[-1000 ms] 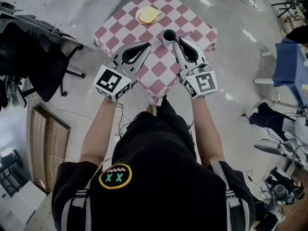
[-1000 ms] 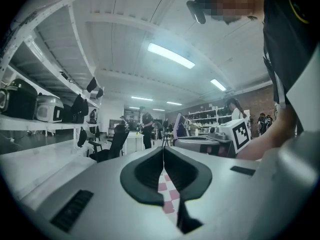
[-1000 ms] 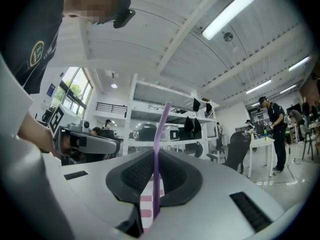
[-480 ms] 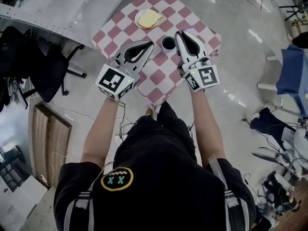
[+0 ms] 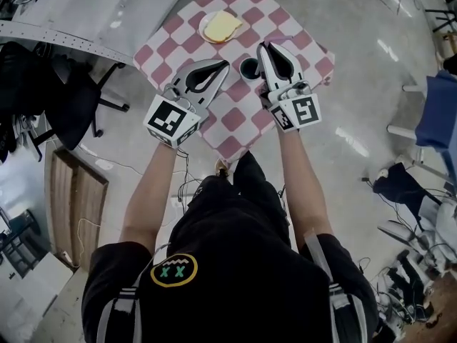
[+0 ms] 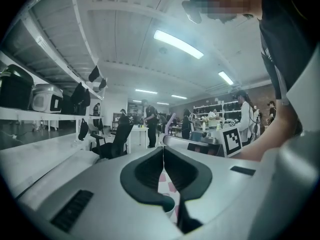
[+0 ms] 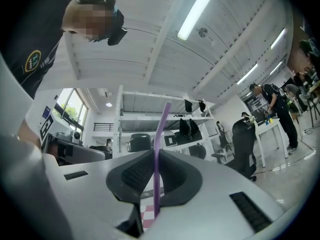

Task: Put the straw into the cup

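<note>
A dark cup (image 5: 250, 68) stands upright on the pink-and-white checked table (image 5: 235, 116), between my two grippers. My right gripper (image 5: 265, 48) sits just right of the cup, shut on a purple straw (image 7: 159, 159) that stands upright between its jaws in the right gripper view. In the head view the straw cannot be made out. My left gripper (image 5: 223, 66) is left of the cup with its jaws shut and nothing between them (image 6: 163, 154).
A plate (image 5: 221, 27) with a yellow slice of food lies at the table's far side. A grey shelf unit (image 5: 107, 13) and a black chair (image 5: 64, 98) stand to the left. People and desks fill the room beyond.
Both grippers have moved forward over the table and a little down, so the right one with the straw now sits closer beside the cup.
</note>
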A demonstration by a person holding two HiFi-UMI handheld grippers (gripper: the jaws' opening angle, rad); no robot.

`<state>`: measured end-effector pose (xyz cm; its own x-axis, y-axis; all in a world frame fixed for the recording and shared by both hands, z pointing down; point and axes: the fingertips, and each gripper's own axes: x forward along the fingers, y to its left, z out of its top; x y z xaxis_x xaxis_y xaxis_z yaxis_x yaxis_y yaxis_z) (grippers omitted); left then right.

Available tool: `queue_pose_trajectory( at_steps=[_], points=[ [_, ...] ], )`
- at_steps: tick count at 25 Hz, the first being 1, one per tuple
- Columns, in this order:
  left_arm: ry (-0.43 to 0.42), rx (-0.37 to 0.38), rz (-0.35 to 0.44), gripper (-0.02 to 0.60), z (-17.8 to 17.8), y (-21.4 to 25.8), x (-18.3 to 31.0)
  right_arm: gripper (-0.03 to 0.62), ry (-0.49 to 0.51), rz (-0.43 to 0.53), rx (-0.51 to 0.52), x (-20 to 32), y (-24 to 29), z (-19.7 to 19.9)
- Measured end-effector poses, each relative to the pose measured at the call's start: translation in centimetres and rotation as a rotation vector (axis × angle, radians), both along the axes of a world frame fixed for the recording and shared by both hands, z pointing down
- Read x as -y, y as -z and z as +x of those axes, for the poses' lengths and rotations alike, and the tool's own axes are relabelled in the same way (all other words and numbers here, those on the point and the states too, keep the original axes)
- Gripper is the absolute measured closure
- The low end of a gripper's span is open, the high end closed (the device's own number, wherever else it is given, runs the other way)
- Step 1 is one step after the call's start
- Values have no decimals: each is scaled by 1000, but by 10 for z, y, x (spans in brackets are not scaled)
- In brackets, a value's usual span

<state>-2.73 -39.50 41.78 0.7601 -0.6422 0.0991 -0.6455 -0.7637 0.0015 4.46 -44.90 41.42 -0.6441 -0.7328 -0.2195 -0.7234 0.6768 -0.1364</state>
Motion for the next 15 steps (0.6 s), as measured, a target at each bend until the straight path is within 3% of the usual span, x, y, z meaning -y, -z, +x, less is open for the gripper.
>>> queue_pose_trajectory(
  at_steps=[15],
  points=[
    [-20,9,21,561,22,-66,43,545,-5,-48,-147,24,-90,-3]
  ],
)
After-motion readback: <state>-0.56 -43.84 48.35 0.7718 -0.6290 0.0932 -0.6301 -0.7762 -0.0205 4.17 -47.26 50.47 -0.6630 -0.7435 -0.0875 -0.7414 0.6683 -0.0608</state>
